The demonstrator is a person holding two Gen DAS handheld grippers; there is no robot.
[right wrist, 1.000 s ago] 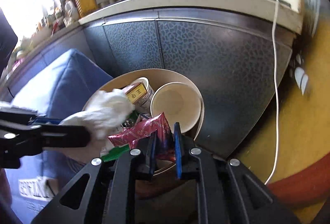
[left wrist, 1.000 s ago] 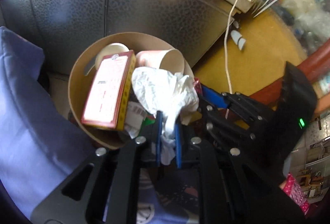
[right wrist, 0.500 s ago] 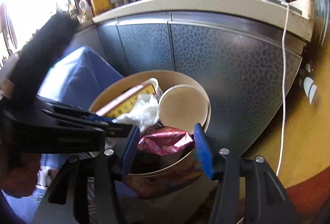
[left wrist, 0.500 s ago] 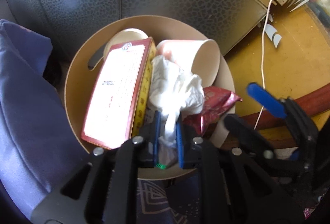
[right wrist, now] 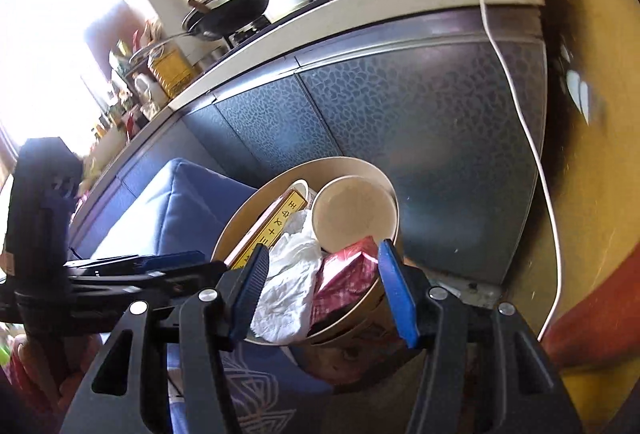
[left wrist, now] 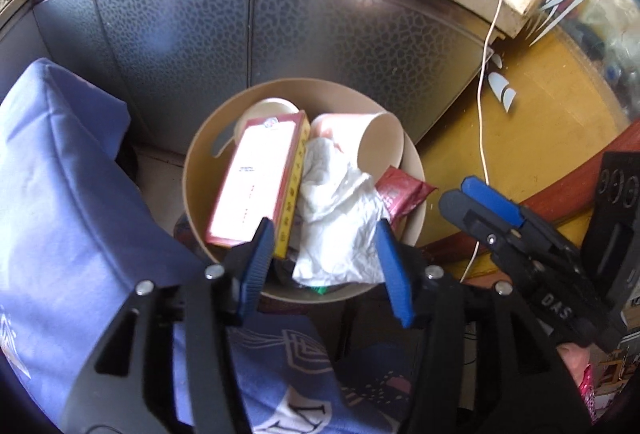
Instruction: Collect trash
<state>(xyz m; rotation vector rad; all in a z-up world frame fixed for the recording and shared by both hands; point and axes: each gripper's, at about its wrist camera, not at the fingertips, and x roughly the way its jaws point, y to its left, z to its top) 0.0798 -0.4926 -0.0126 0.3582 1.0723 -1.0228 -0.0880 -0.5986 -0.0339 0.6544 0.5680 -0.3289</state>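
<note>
With the crumpled white tissue point(left wrist: 336, 230) and red foil wrapper point(right wrist: 346, 274) lying in the full round tan bin point(left wrist: 192, 170), left tool point(left wrist: 324, 266) opening and right tool point(right wrist: 320, 290) apart, both empty, collection appears nearly complete.

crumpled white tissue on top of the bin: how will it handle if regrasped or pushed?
The tissue is creased and draped over the box and wrapper, so likely floppy; it would probably deform rather than slide. It looks thin, so probably very light. A loose edge hangs near the bin rim, so a push might spill it.
</note>
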